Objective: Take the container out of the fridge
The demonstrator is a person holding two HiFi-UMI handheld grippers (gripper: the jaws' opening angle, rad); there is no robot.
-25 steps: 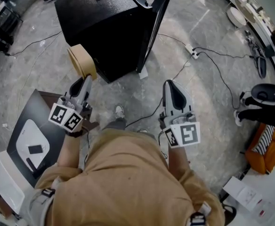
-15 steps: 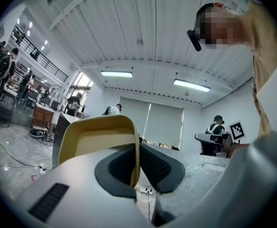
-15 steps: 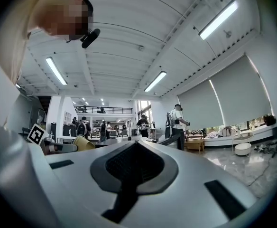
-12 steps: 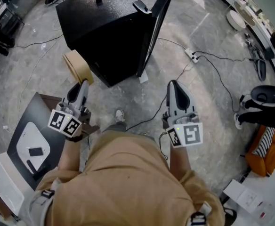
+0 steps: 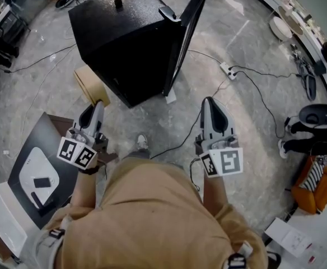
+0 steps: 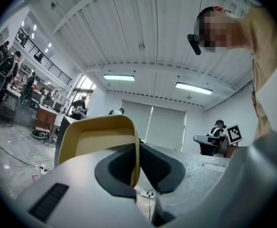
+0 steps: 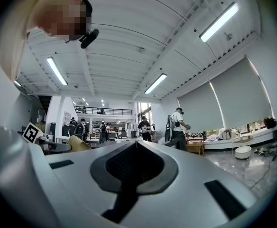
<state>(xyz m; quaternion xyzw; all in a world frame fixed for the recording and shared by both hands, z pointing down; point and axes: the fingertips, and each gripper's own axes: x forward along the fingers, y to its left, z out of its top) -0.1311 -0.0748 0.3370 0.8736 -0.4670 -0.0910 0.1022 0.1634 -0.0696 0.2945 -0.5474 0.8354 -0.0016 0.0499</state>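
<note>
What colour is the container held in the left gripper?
The container is plain pale yellow-tan; the left gripper view shows it best.

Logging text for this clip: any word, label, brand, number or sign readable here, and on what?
None can be read in any view.
The marker cube on the left gripper and the marker cube on the right gripper: black-and-white squares, no letters.
The white box at the head view's lower right: print too small to read.
The fridge and the container: no label shows.
</note>
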